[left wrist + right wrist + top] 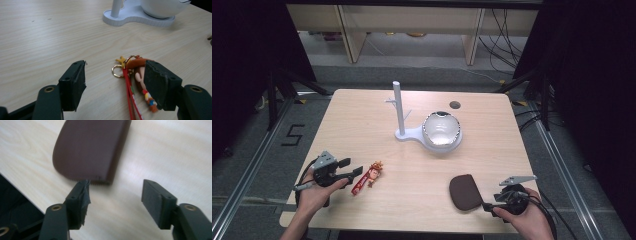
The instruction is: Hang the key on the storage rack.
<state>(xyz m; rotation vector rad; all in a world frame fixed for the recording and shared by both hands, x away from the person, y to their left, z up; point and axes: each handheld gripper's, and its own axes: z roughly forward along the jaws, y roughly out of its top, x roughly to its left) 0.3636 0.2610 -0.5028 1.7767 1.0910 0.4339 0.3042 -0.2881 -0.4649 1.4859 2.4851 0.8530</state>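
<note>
Wood-grain table (362,125), one white stand (399,107) with one bowl (441,129). Left gripper (113,80) wide open, empty, red-strapped keychain (136,82) by one jaw, gold ring clear up close. Right gripper (115,195) agape, empty, near one brown pad (92,147).

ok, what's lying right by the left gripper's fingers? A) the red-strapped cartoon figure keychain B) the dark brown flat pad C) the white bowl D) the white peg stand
A: the red-strapped cartoon figure keychain lies on the table beside the open left gripper, near its right finger in the left gripper view; the dark brown flat pad sits by the right gripper.
</note>
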